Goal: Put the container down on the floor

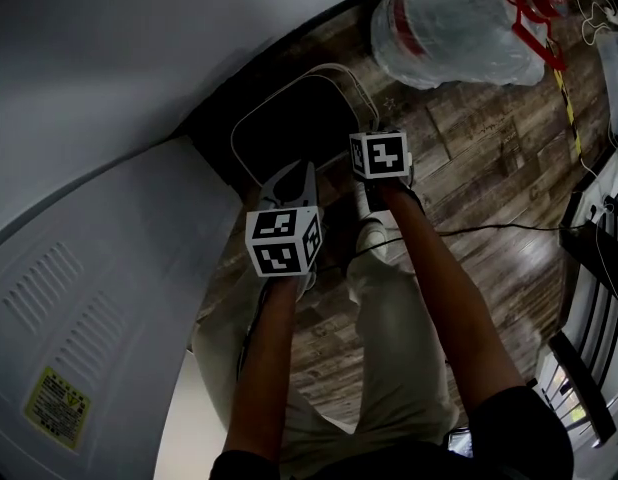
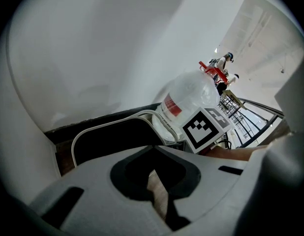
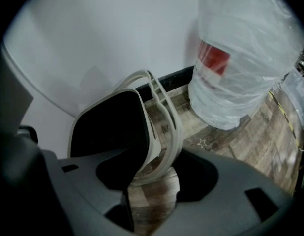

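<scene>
Container [image 1: 294,118], one: dark, pale-rimmed, apparently resting on the floor [image 1: 469,178] against the white appliance [image 1: 99,298], near one wrapped water bottle [image 1: 449,28]. Grippers, two. Right gripper [image 3: 152,191]: jaws wide, container rim and handle loops between them, unpressed; best lifted straight up so nothing snags. Left gripper [image 2: 157,191]: jaws narrow, empty.

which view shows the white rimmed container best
The right gripper view: the container is closest there, with its dark inside, white rim and loop handles plain, though its near corner is hidden. The head view shows its rim from above, dim and small. The left gripper view shows only part of it.
</scene>
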Action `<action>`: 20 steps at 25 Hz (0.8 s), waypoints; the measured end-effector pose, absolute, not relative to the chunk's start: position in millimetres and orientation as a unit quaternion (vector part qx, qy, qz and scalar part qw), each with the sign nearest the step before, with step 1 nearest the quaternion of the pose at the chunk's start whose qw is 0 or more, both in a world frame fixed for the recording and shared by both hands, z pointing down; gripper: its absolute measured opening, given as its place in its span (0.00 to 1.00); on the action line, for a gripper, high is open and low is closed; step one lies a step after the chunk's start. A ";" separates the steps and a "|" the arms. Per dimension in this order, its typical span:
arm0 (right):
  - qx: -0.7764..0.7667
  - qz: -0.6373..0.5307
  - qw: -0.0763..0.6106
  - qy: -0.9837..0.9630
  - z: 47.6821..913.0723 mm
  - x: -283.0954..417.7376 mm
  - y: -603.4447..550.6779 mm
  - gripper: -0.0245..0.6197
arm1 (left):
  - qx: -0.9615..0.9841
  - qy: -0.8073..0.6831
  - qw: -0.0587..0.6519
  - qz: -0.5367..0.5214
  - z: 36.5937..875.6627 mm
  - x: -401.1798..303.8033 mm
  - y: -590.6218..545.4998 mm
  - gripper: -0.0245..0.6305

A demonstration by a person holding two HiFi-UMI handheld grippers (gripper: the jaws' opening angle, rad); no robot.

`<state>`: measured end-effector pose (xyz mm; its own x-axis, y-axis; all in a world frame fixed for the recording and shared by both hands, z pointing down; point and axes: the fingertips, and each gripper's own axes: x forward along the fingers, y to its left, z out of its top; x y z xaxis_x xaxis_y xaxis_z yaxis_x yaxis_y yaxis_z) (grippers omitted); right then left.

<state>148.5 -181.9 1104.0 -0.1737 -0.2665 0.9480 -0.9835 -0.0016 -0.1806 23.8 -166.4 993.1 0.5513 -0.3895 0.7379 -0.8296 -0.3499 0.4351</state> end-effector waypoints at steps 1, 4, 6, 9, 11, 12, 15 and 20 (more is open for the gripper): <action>0.522 0.482 0.372 -0.598 1104.7 148.4 -181.3 0.35 | 0.777 -0.392 0.415 0.265 993.4 24.2 -166.6 0.07; 0.524 0.487 0.363 -0.597 1104.9 149.4 -180.6 0.37 | 0.778 -0.388 0.418 0.265 994.8 27.0 -166.4 0.07; 0.530 0.491 0.354 -0.594 1104.4 151.4 -180.7 0.38 | 0.779 -0.383 0.418 0.270 996.3 29.3 -165.4 0.07; 0.543 0.501 0.335 -0.585 1105.0 155.5 -179.2 0.41 | 0.779 -0.376 0.418 0.276 998.7 32.8 -164.4 0.07; 0.548 0.506 0.324 -0.582 1105.3 156.9 -177.8 0.42 | 0.781 -0.373 0.421 0.273 998.7 35.4 -165.2 0.07; 0.549 0.508 0.321 -0.581 1105.2 156.8 -177.8 0.42 | 0.781 -0.372 0.422 0.271 998.7 35.8 -166.1 0.07; 0.549 0.511 0.318 -0.580 1104.2 155.4 -178.7 0.42 | 0.781 -0.373 0.423 0.268 998.4 34.9 -169.2 0.07; 0.535 0.506 0.310 -0.600 1091.6 145.0 -182.2 0.42 | 0.782 -0.374 0.422 0.266 991.5 31.4 -169.0 0.07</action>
